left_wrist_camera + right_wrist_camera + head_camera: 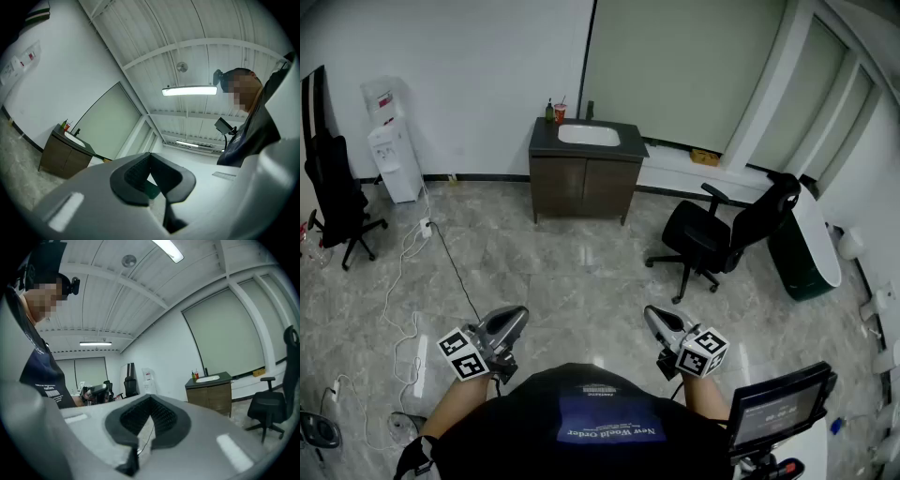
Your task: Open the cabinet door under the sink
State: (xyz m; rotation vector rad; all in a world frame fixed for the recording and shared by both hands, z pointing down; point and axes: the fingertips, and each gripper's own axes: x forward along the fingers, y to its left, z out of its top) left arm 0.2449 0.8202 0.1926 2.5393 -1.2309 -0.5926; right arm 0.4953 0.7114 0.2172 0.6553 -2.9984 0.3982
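The dark brown sink cabinet [584, 186] stands against the far wall with a white basin [589, 136] in its top, and both doors are closed. It also shows small in the left gripper view as the cabinet [63, 157] and in the right gripper view as the cabinet [212, 393]. My left gripper [521, 315] and right gripper [649, 313] are held close to the person's body, far from the cabinet across the floor. Both point roughly toward it. In the left gripper view the left gripper [150, 154] has its jaws together with nothing held. The right gripper [150, 398] looks the same.
A black office chair [722, 234] stands right of the path to the cabinet. Another black chair [337, 192] and a water dispenser [394, 150] are at the left wall. White cables [408, 272] trail over the tiled floor. A bottle and red cup [560, 112] sit on the counter.
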